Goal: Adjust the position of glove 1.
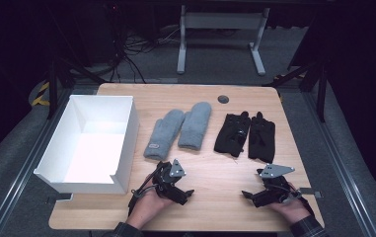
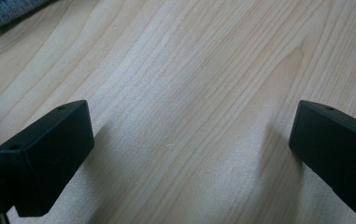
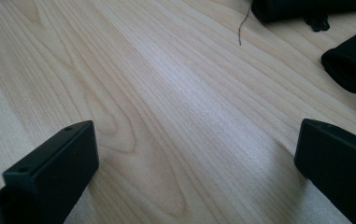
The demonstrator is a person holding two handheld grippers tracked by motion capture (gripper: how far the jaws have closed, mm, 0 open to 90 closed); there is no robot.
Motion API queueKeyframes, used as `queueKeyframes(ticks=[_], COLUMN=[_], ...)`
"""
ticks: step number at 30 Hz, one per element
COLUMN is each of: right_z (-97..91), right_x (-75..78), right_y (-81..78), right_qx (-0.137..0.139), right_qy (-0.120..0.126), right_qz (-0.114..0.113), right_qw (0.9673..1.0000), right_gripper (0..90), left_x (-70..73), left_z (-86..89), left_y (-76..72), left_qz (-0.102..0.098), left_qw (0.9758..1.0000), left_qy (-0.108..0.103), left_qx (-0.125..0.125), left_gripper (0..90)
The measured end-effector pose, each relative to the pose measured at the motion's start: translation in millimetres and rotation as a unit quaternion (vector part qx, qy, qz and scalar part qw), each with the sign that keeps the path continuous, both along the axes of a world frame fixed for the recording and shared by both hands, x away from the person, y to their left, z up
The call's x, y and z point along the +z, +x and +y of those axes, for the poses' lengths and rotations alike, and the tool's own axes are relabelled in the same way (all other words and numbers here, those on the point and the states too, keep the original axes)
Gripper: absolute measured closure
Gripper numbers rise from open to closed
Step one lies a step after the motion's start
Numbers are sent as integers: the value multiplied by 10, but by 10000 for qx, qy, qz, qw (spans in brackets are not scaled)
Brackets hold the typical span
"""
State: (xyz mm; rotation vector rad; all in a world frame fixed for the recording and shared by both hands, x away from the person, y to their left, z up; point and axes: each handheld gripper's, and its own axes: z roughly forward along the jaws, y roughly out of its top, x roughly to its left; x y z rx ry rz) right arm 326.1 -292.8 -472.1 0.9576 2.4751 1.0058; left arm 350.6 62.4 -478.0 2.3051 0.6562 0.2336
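We hold both claws low over the near edge of the worktop (image 1: 210, 98), with nothing picked up yet. The left claw (image 1: 188, 194) has its jaws spread wide and empty; in the left gripper view there is bare wood between them and a corner of grey knit at the top left. The right claw (image 1: 247, 195) is likewise wide open and holds nothing, and the right gripper view shows wood grain between its jaws, with the cuffs of the black gloves (image 3: 353, 60) at the top right.

We judge this to be the start, the approach before a first grasp. Four items lie in a row across the middle of the worktop: two grey mittens (image 1: 178, 131) side by side, and two black gloves (image 1: 244, 134) just to their right. An open white box (image 1: 126, 138) stands at the left edge, empty, close beside the nearer mitten.

The mittens run lengthwise away from us, leaning a little to the right, cuffs toward us and tips away. The gloves lie the same way, fingers pointing away, cuffs near us.

The next move, as we see it, calls for each claw to go forward to the nearest cuff, left to a mitten and right to a glove, and to close across the short width of the fabric. The box looks like the likely place for them.
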Motion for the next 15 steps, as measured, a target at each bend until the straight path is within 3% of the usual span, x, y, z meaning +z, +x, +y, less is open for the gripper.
queueKeyframes(ticks=[6,9,11,15], right_z=[1,1,1,-1], right_x=[-1,-1,-1,-1], right_y=[6,7,7,6], right_qx=[24,25,25,31], right_qy=[8,9,8,8], right_qz=[-1,0,-1,-2], right_qw=[10000,10000,10000,10000], right_gripper=[0,0,0,0], left_x=[-1,21,45,131], left_z=[17,20,23,4], left_y=[-10,-8,3,25], left_qz=[4,91,264,241], left_qw=[10000,9999,9995,9996], left_qy=[-7,17,-96,-60], left_qx=[26,87,133,165], left_gripper=[4,10,12,13])
